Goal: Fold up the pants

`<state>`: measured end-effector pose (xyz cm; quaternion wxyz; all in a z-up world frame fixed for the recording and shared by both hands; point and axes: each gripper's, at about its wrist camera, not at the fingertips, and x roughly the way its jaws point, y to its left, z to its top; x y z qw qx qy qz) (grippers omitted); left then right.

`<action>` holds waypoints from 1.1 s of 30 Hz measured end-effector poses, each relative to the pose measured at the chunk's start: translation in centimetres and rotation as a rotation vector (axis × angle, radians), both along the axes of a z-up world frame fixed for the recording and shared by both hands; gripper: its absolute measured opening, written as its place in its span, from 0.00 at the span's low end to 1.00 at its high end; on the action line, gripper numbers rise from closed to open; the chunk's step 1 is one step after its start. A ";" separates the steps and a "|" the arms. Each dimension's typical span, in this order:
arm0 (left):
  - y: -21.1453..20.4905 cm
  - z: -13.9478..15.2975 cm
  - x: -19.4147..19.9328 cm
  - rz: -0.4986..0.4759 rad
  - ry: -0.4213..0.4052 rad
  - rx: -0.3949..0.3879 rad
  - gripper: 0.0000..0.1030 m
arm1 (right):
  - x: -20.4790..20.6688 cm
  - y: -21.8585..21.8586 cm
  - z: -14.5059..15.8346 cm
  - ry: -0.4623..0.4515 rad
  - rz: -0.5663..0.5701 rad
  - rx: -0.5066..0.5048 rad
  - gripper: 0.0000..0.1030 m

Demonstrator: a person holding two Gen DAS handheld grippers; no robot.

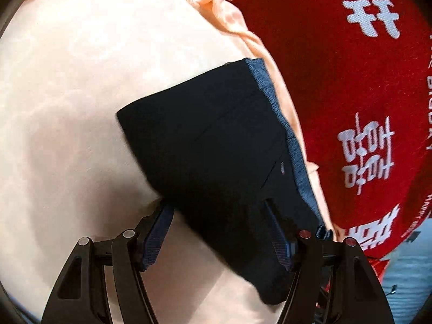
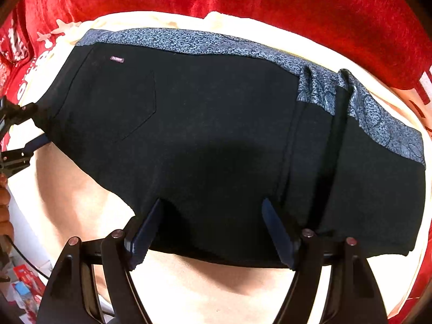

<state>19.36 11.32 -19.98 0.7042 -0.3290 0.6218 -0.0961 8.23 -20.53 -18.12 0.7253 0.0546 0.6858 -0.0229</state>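
The black pants (image 2: pixel 205 135) lie folded into a compact bundle on a pale peach sheet (image 2: pixel 216 291), with a red blanket (image 2: pixel 270 2) bearing white characters beyond them.

In the right wrist view, the right gripper (image 2: pixel 212 202) has its fingers (image 2: pixel 143 237) spread wide and released, the tips resting on or just above the near edge of the pants; no cloth is pinched between them. The bundle stretches ahead of the fingers and out to both sides. A blue patterned lining (image 2: pixel 216 44) runs along its far edge, and a back pocket with a small label (image 2: pixel 117 59) sits ahead and to the left of the fingers. A vertical fold ridge lies ahead and to the right of the right finger.

In the left wrist view, the left gripper (image 1: pixel 216 202) is likewise spread, its two fingers (image 1: pixel 155 240) straddling the near corner of the pants (image 1: pixel 216 148) without clamping it. The dark cloth runs forward between and beyond the fingers, its blue lining (image 1: pixel 293 145) on the right edge, just beside the peach sheet (image 1: pixel 81 94) and the red blanket (image 1: pixel 351 94) further right.

The left gripper (image 2: pixel 16 140) also shows at the left edge of the right wrist view, at the left end of the pants.
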 end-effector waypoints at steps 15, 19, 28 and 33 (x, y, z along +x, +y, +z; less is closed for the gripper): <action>-5.9 -1.3 2.6 0.050 -0.043 -0.005 0.99 | -0.2 0.4 -0.3 -0.004 0.001 -0.002 0.77; -7.4 -0.7 2.8 0.024 -0.035 0.116 0.94 | -0.1 0.3 -0.1 0.003 0.003 0.004 0.77; -12.1 2.5 1.6 -0.220 -0.188 0.550 0.35 | 2.6 -2.2 4.8 -0.040 -0.042 0.105 0.77; -17.4 4.3 -1.4 -0.462 -0.426 0.792 0.34 | 8.1 -2.6 7.6 -0.024 -0.046 0.272 0.78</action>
